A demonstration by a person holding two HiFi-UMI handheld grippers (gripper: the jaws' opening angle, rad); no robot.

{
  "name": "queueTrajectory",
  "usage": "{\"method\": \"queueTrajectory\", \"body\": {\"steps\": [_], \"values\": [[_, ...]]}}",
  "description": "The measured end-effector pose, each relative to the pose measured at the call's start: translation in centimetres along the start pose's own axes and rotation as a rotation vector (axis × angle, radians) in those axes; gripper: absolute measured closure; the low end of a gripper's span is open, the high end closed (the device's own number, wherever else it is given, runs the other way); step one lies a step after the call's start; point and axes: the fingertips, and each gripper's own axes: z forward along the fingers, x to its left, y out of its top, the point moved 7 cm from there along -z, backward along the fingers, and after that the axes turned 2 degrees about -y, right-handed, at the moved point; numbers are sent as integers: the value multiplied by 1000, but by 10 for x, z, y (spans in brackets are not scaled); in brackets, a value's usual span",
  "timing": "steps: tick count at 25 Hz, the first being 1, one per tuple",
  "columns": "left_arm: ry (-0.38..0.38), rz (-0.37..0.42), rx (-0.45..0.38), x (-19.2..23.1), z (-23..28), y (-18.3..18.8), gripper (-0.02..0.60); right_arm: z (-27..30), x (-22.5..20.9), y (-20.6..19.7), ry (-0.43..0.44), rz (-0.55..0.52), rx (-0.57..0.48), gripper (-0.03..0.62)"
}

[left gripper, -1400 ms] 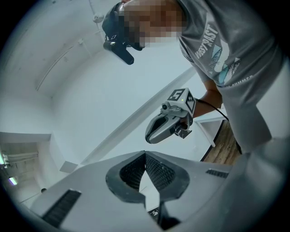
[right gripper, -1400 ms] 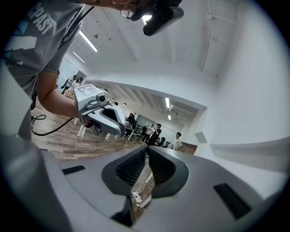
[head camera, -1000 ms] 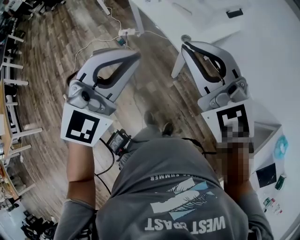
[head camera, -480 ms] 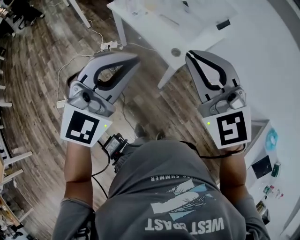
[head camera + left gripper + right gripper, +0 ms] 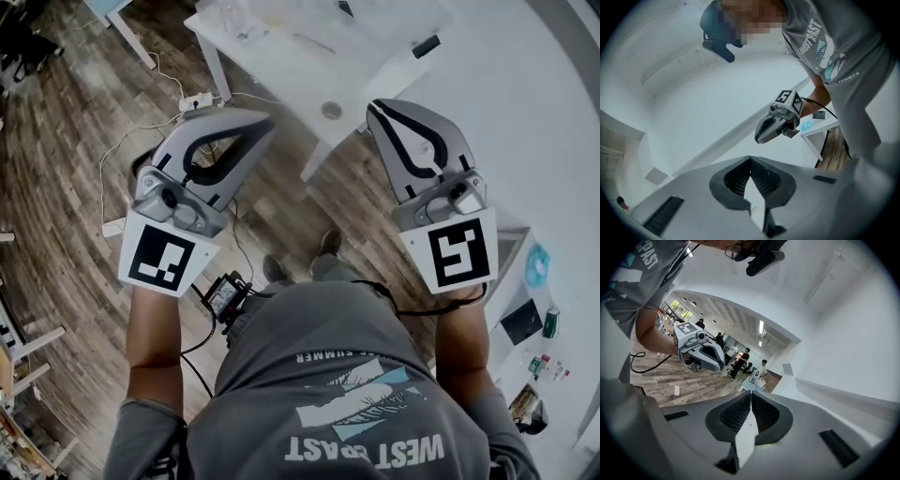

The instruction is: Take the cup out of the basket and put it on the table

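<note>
Holding my left tool (image 5: 262, 124) and right tool (image 5: 375, 111) raised, both pressed together on nothing. No cup or basket shows; I'd search the far counter (image 5: 281, 66) before spreading either.

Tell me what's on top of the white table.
The white table carries a small dark block, a round disc and pale clutter too blurred to name. The right gripper covers part of its near edge.

Table (image 5: 281, 75) shifted left in view
</note>
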Motion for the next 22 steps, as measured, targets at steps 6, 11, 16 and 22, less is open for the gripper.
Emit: {"method": "queueTrajectory", "body": {"steps": [6, 11, 16, 22], "values": [[11, -5, 52, 2, 38, 1, 572, 0, -35, -30, 10, 34, -37, 572], [29, -3, 100, 4, 84, 7, 572, -3, -75, -62, 24, 60, -79, 572], [29, -1, 141, -3, 136, 18, 572, -12, -115, -95, 39, 88, -114, 572], [35, 8, 182, -6, 181, 31, 572, -25, -148, -127, 65, 78, -134, 572]]}}
